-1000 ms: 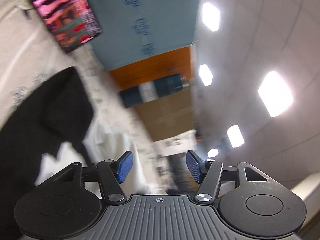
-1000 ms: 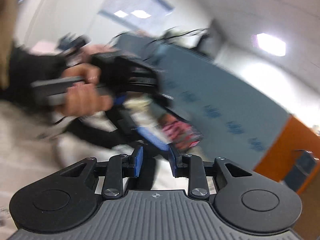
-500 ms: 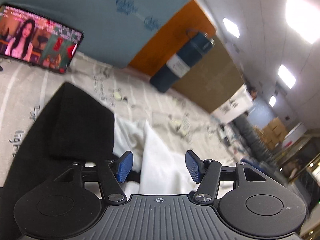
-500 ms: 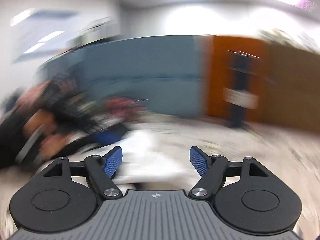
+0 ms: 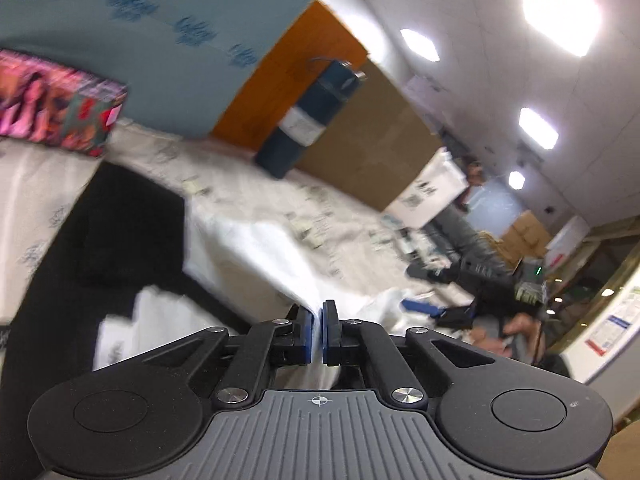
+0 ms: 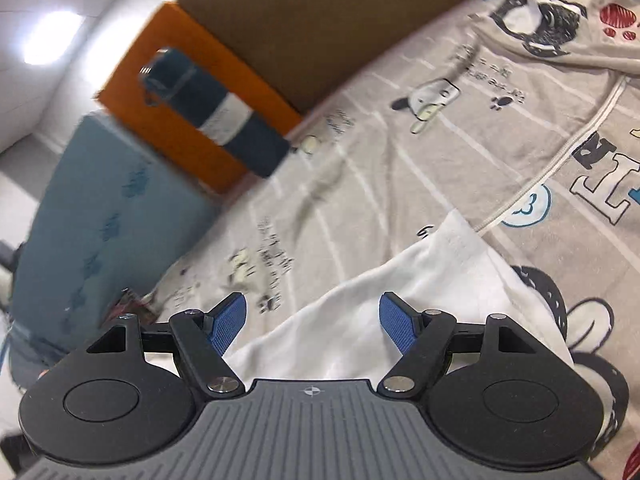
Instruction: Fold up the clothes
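The left gripper (image 5: 316, 332) has just clamped the white garment's (image 5: 256, 256) edge at lower centre; the right gripper (image 6: 313, 326) hovers open over its corner, ready to pinch.

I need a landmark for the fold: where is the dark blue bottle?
The dark blue bottle with a white label stands at the bed's far edge against the orange panel, beyond the white garment.
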`<state>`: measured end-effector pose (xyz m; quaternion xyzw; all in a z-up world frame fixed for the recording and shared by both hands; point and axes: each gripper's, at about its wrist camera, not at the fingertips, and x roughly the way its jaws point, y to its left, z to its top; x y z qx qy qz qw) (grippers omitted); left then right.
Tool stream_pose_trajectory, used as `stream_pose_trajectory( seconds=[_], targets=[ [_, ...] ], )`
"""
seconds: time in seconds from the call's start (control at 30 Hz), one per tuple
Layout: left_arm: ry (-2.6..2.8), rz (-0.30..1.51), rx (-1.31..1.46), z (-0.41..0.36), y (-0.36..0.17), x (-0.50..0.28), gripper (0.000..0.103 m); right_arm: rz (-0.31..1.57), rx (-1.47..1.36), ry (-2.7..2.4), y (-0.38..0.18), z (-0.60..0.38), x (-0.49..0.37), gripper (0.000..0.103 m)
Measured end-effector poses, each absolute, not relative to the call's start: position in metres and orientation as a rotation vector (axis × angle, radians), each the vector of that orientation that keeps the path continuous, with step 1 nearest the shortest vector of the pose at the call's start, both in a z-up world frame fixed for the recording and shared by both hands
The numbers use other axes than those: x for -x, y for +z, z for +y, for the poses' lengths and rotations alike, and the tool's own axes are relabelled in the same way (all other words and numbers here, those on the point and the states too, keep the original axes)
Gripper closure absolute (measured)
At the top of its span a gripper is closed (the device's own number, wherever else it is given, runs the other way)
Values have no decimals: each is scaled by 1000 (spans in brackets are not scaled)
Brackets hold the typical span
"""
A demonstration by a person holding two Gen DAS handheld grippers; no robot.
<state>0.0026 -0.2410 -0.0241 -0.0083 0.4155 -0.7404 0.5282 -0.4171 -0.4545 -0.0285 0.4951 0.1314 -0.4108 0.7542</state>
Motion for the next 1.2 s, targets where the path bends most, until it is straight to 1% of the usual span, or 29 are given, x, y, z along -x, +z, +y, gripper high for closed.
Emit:
stream_pose_trajectory(
  seconds=[0.07,0.1,0.13,0.17,0.2,0.23,0.27,0.3,0.37,0.6,0.7,0.73,0.77,0.8,0.83,0.97,1.03,1.1,1.2],
  targets=[
    [-1735,1041,6,-245,-36,-3,100,349,-1091,-949,-30,-466,406,36],
    [-1721,1061,1,-248,-41,-4,100,385,-1082,-979,-30,-470,399,43],
    [-1721,1067,2,-248,-42,-5,100,423,-1055,-1011,-28,-470,392,46],
    [-1723,1071,5,-248,-42,-6,100,460,-1020,-1038,-27,-468,386,52],
    [-1725,1074,7,-247,-43,-7,100,492,-985,-1061,-26,-466,381,65],
    [-1729,1081,12,-247,-44,-8,100,514,-961,-1070,-26,-464,379,74],
    [-1733,1088,18,-248,-44,-9,100,521,-949,-1065,-28,-462,379,89],
    [-1736,1096,22,-248,-45,-9,100,518,-941,-1058,-31,-460,381,93],
    [-1745,1111,31,-247,-47,-11,99,493,-942,-1041,-33,-455,386,100],
    [-1741,1130,47,-245,-51,-11,97,326,-997,-1018,-17,-438,413,101],
    [-1741,1127,48,-245,-51,-11,97,348,-1050,-1029,-14,-448,414,96],
    [-1741,1127,48,-245,-51,-11,97,369,-1072,-1042,-14,-453,412,90],
    [-1740,1126,49,-245,-51,-11,97,386,-1097,-1058,-16,-458,412,67],
    [-1740,1126,50,-245,-52,-11,97,394,-1124,-1078,-18,-464,411,50],
    [-1740,1126,51,-245,-52,-11,97,401,-1146,-1098,-21,-471,411,50],
    [-1741,1125,53,-245,-52,-10,97,458,-1159,-1152,-24,-490,404,54],
    [-1742,1122,53,-244,-52,-10,97,509,-1105,-1181,-23,-491,396,62],
    [-1743,1121,53,-244,-52,-10,97,564,-1015,-1224,-24,-484,390,85],
    [-1742,1128,59,-245,-53,-11,97,541,-954,-1224,-28,-473,397,99]
  ],
)
